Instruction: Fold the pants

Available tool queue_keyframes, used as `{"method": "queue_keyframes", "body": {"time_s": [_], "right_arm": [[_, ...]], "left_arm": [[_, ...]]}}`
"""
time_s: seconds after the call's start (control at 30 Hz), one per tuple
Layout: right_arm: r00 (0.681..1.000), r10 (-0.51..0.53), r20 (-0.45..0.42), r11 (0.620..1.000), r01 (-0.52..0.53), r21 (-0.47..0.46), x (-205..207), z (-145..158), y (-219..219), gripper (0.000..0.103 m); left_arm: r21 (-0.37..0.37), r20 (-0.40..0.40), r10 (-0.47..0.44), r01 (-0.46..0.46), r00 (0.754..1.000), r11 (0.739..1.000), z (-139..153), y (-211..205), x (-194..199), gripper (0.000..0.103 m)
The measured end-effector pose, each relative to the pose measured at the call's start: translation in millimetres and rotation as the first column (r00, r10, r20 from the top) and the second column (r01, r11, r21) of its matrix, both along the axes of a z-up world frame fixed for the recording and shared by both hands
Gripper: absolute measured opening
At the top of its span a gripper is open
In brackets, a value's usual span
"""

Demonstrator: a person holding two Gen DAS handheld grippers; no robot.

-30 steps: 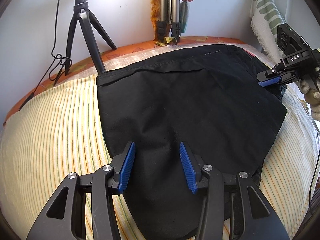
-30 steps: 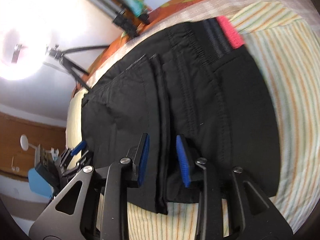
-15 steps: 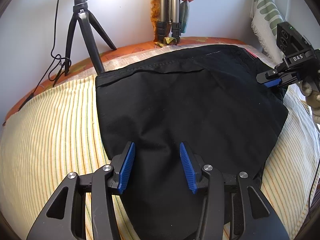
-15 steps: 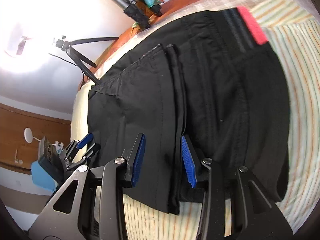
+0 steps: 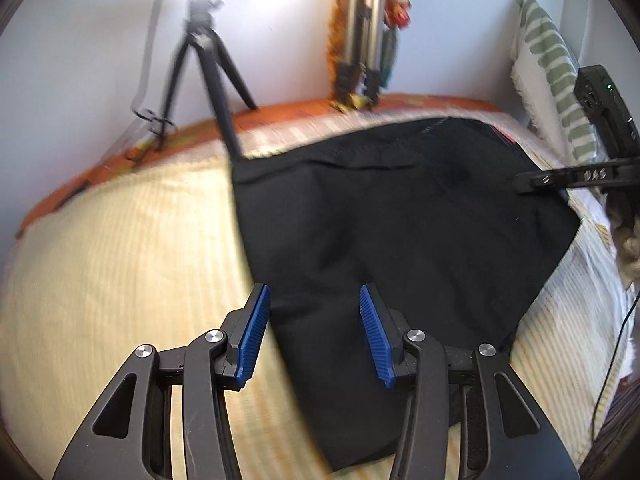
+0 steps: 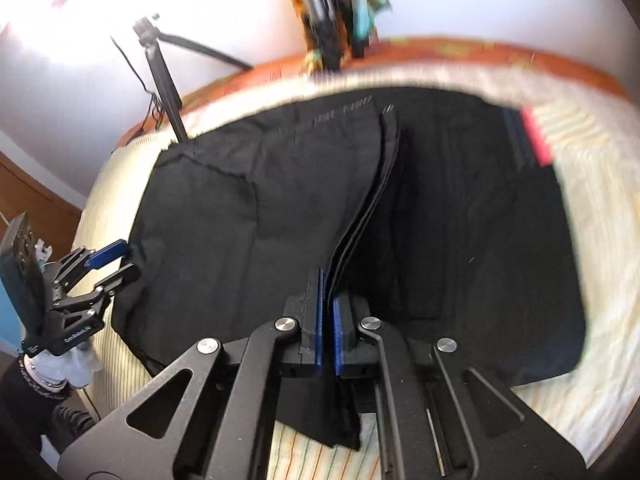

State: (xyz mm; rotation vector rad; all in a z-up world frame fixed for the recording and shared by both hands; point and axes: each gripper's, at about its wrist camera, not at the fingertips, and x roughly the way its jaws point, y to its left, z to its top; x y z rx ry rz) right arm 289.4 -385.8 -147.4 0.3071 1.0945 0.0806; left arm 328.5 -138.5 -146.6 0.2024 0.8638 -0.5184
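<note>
Black pants point(image 5: 380, 220) lie partly folded on the striped bedspread point(image 5: 120, 260), red waistband tab point(image 6: 536, 136) toward the far edge. The right gripper point(image 6: 328, 320) has its blue pads pressed together on the stacked hem edges of the folded-over legs, evidently to carry those layers as one. The left gripper point(image 5: 312, 320) is spread wide, holding nothing, straddling the near-left fabric edge, probably positioned to pinch that corner. A tripod point(image 5: 208, 68) stands behind.
</note>
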Motion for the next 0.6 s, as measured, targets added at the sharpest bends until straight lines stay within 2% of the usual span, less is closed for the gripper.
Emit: {"method": "queue_keyframes", "body": {"time_s": [0.13, 0.23, 0.3, 0.43, 0.53, 0.6], "right_arm": [[1.0, -0.021, 0.023, 0.996, 0.023, -0.086, -4, 19, -14, 0.004], [0.998, -0.067, 0.02, 0.992, 0.068, -0.106, -8, 24, -31, 0.004], [0.996, -0.092, 0.015, 0.991, 0.093, -0.099, -12, 22, -45, 0.004], [0.992, -0.125, -0.006, 0.981, 0.123, -0.147, -15, 13, -58, 0.004], [0.989, -0.149, -0.014, 0.979, 0.145, -0.14, -20, 9, -71, 0.004], [0.985, -0.168, -0.027, 0.976, 0.162, -0.149, -17, 4, -74, 0.004]], "left_arm": [[0.0, 0.025, 0.016, -0.016, 1.0, 1.0, 10, 12, 0, 0.045], [-0.006, 0.028, 0.007, -0.007, 1.0, 1.0, 11, 10, 0, 0.045], [-0.009, 0.033, -0.007, 0.007, 0.999, 1.0, 10, 4, -2, 0.045], [-0.001, 0.052, -0.062, 0.062, 0.997, 0.998, 9, -17, -10, 0.045], [0.041, 0.08, -0.112, 0.109, 0.99, 0.993, 4, -35, -14, 0.045], [0.07, 0.061, -0.14, 0.136, 0.988, 0.988, -5, -46, -14, 0.045]]}}
